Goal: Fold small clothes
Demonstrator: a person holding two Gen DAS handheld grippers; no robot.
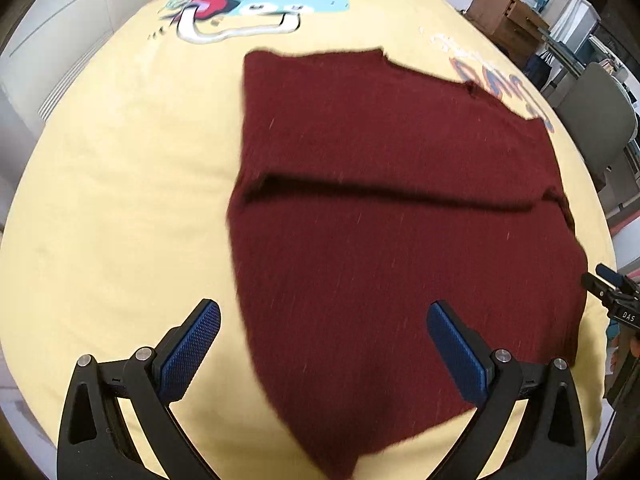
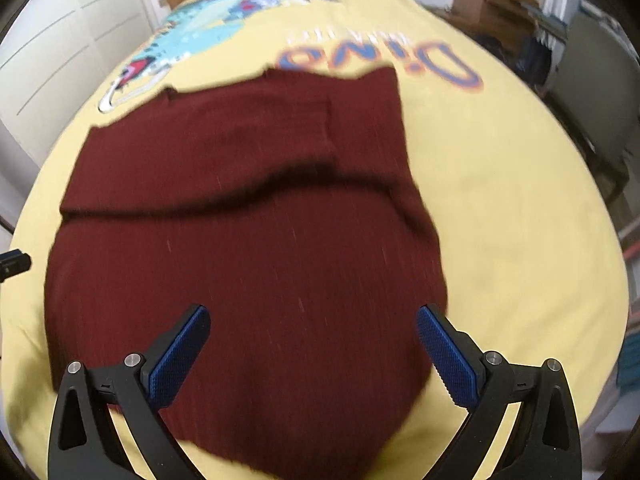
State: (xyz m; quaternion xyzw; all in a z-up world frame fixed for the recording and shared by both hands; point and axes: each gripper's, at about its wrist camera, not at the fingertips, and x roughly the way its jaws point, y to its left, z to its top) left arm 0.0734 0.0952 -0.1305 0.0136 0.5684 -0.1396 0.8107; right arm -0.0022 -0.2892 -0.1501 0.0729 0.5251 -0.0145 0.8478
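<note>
- I am looking down at a dark red knit garment [image 1: 400,248] lying flat on a yellow bedsheet [image 1: 120,208] printed with a cartoon dinosaur [image 1: 256,4] and the word "Dino" [image 2: 380,60].
- A fold line is running across the garment's middle, one layer overlapping the other.
- My left tongs [image 1: 324,344] are hovering over the garment's near left edge, spread wide, gripping nothing.
- My right tongs [image 2: 312,344] are hanging above its near part, likewise spread wide and empty.
- Cardboard boxes [image 1: 504,20] are standing beyond the bed.
</note>
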